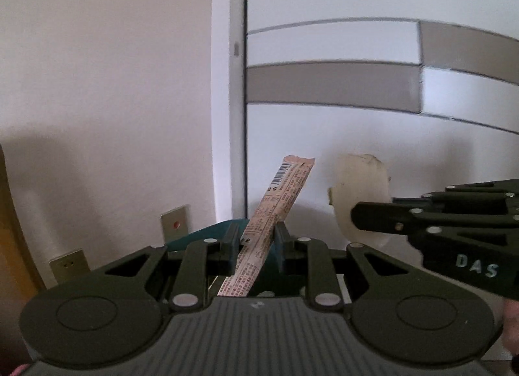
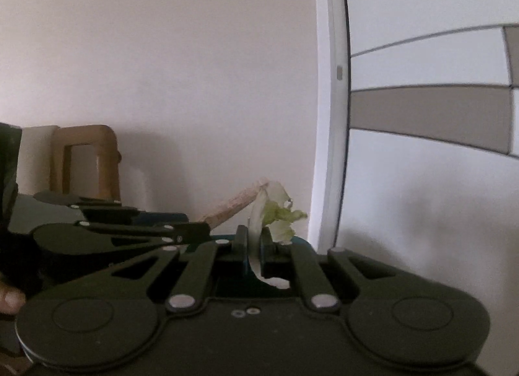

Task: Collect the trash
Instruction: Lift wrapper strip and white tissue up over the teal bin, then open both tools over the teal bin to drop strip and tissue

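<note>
Left claw (image 1: 254,244), nearest the lens, is clenched on a pink snack wrapper (image 1: 274,210) that rises toward 1 o'clock, barcode at its upper end. Behind the fingers shows a teal rim (image 1: 207,230); what it belongs to cannot be told. At 3 o'clock the right claw (image 1: 356,213) enters, gripping a pale cabbage leaf (image 1: 360,181). In the right wrist view, the right claw (image 2: 254,246) pinches that leaf (image 2: 279,213) edge-on, green frill toward 1 o'clock, the wrapper (image 2: 232,205) touching it at 11 o'clock. Wall sockets (image 1: 175,222) sit at 9 o'clock in the left wrist view.
</note>
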Available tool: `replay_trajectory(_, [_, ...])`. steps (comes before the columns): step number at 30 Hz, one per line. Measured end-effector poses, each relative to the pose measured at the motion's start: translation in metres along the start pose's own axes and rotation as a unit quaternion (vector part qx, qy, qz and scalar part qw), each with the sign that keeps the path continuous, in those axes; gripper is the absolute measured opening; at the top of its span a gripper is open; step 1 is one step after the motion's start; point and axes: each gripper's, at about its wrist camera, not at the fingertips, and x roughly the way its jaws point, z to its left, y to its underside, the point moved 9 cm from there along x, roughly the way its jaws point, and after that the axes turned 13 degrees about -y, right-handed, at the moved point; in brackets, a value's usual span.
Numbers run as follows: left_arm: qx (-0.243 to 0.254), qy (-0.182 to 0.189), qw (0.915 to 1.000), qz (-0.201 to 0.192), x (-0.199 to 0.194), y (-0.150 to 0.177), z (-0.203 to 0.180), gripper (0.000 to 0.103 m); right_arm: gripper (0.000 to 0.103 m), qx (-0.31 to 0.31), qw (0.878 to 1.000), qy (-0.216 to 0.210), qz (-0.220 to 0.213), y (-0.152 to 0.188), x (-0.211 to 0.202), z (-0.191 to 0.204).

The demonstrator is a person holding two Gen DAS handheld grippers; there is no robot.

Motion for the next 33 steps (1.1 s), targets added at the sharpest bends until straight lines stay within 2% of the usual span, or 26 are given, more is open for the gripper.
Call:
replay_trajectory(2, [0.005, -0.007, 0.9997, 0.021, 0.006, 0.002, 0.005, 0.022, 0.005, 0.019, 1.0, 0.003, 0.009, 0.006, 0.024, -0.01])
replay_trajectory(7, [0.022, -0.024, 0.9949, 0.095, 0.06, 0.02, 0.007, 0.022, 0.005, 0.053, 0.998, 0.007, 0.038, 0.023, 0.063, -0.031])
replay_trajectory(15, [0.03, -0.02, 0.987, 0.156, 0.116, 0.034, -0.003, 0.022, 0.005, 0.077, 0.992, 0.02, 0.099, 0.065, 0.097, -0.061])
replay_trajectory(19, [0.034, -0.019, 0.9848, 0.17, 0.127, 0.044, -0.009, 0.022, 0.006, 0.099, 0.986, 0.02, 0.13, 0.081, 0.105, -0.069])
replay_trajectory(21, [0.029, -0.015, 0.9837, 0.177, 0.126, 0.049, -0.01, 0.022, 0.01, 0.103, 0.984, 0.024, 0.144, 0.086, 0.108, -0.07])
replay_trajectory(28, [0.008, -0.012, 0.9811, 0.193, 0.126, 0.065, -0.012, 0.022, 0.028, 0.106, 0.983, 0.033, 0.146, 0.085, 0.099, -0.072])
replay_trajectory(30, [0.005, -0.013, 0.9816, 0.191, 0.122, 0.067, -0.012, 0.022, 0.029, 0.103, 0.984, 0.034, 0.139, 0.084, 0.088, -0.072])
replay_trajectory(33, [0.005, -0.012, 0.9844, 0.176, 0.112, 0.065, -0.014, 0.036, 0.03, 0.098, 0.986, 0.034, 0.131, 0.081, 0.07, -0.07])
